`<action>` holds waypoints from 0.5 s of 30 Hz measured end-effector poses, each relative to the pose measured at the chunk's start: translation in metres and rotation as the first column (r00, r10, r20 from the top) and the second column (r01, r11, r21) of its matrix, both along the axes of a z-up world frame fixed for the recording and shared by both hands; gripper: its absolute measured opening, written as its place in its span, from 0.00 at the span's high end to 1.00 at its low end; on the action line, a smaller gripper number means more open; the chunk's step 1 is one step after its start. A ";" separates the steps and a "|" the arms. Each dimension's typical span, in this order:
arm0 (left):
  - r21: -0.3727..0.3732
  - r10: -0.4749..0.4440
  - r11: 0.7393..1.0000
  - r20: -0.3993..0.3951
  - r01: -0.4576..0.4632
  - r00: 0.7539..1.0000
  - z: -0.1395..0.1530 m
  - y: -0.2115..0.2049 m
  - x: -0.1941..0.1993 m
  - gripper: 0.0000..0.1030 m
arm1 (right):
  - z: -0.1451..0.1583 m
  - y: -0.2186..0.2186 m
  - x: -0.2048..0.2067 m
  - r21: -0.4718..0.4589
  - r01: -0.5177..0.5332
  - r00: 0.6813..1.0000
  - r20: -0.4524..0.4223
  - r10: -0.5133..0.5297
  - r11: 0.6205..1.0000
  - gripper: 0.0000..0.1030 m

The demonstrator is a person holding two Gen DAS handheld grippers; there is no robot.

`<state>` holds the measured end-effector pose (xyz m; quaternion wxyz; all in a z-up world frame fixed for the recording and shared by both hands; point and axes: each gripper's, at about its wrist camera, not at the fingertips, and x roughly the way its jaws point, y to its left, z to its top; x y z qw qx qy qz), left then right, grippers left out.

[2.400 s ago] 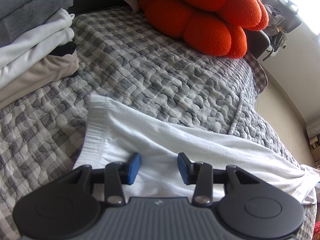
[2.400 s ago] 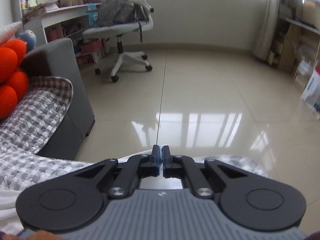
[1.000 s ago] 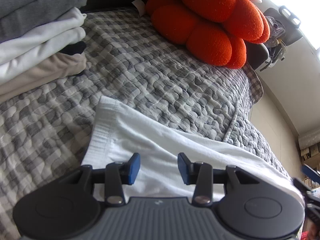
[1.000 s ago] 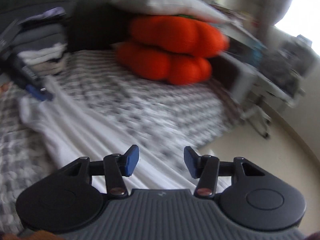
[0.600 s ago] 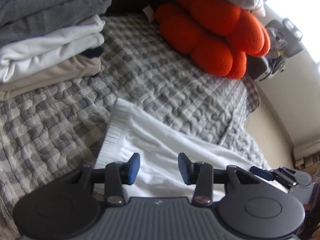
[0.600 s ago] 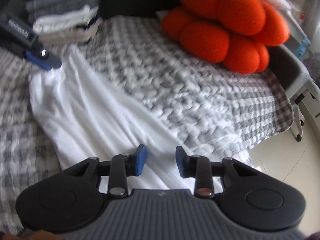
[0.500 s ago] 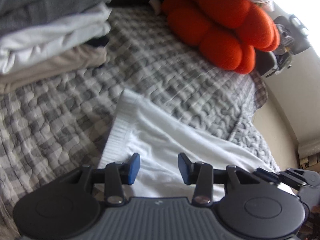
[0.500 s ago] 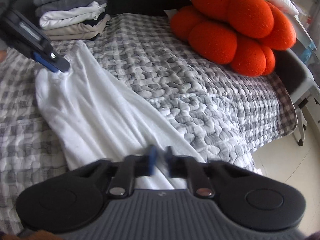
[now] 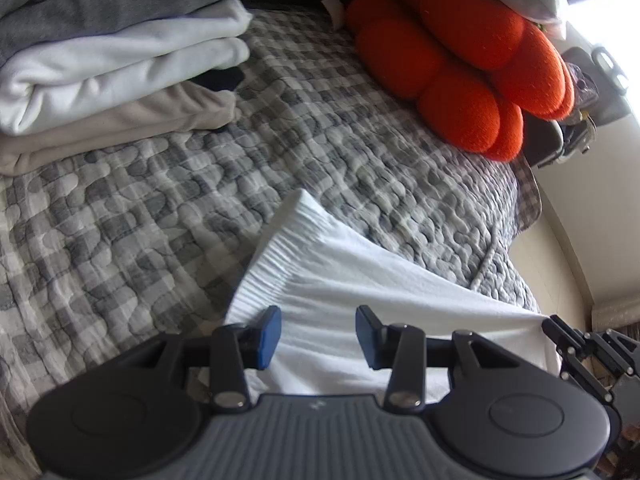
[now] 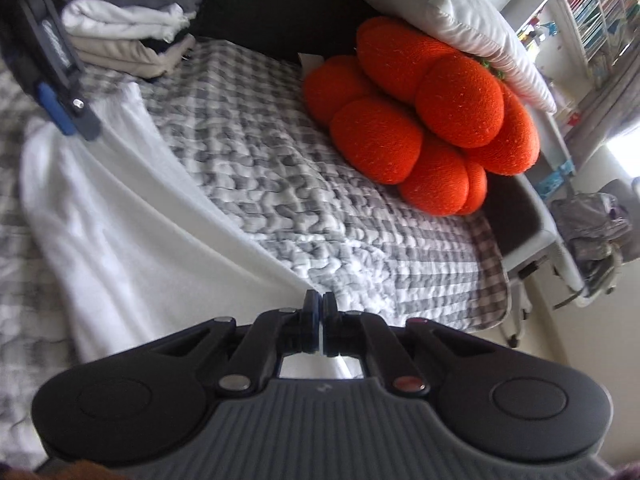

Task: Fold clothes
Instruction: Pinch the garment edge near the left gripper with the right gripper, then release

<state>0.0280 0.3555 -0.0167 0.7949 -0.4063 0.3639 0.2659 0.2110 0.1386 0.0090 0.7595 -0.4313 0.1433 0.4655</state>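
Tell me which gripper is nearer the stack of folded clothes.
Left. The left gripper hovers open over the ribbed waistband end of the white garment, the end that lies toward the stack of folded clothes. The right gripper is shut on the garment's far end, near the bed's edge.

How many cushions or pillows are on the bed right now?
2: an orange cushion at the far end of the bed, and a white pillow leaning on top of it. More may be hidden out of view.

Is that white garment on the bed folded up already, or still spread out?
Spread out: the white garment lies long across the checked quilt, one end pinched by the right gripper.
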 end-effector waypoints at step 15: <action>-0.006 0.110 0.994 0.037 -0.110 0.993 0.005 0.026 -0.022 0.59 | -0.040 0.017 0.001 -0.025 0.098 0.991 0.091 -0.095 0.995 1.00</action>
